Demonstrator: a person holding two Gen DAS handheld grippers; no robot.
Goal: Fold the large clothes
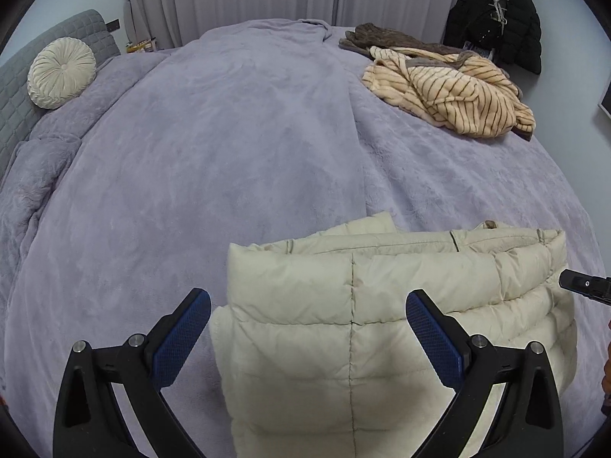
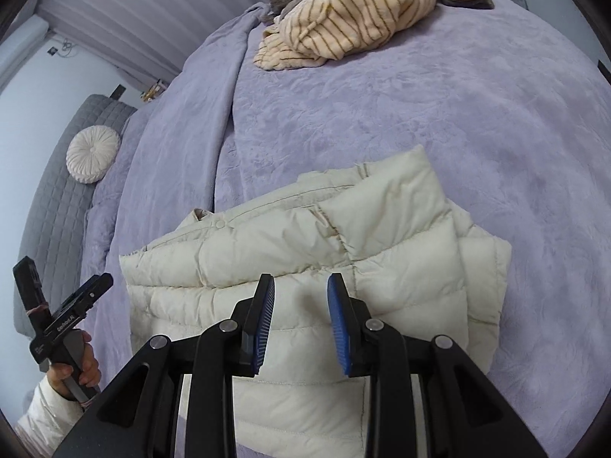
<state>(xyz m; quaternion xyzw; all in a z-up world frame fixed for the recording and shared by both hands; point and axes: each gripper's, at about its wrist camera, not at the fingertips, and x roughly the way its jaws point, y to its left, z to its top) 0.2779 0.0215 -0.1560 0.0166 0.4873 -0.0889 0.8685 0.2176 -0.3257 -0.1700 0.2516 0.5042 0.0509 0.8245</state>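
A cream quilted puffer jacket [image 1: 382,305] lies folded on the lilac bed cover [image 1: 229,152], near the front edge. My left gripper [image 1: 307,301] is open and empty, hovering just above the jacket's left part. In the right wrist view the jacket [image 2: 305,252] lies below my right gripper [image 2: 301,282], which is open with a narrower gap and holds nothing. The tip of the right gripper [image 1: 584,286] shows at the right edge of the left wrist view. The left gripper [image 2: 72,313], held by a hand, shows at the lower left of the right wrist view.
A striped beige fleece garment [image 1: 450,91] lies crumpled with a brown one [image 1: 382,38] at the bed's far right; it also shows in the right wrist view [image 2: 351,15]. A round cream cushion [image 1: 61,72] leans on the grey headboard [image 1: 23,76]. A black coat [image 1: 500,19] hangs behind.
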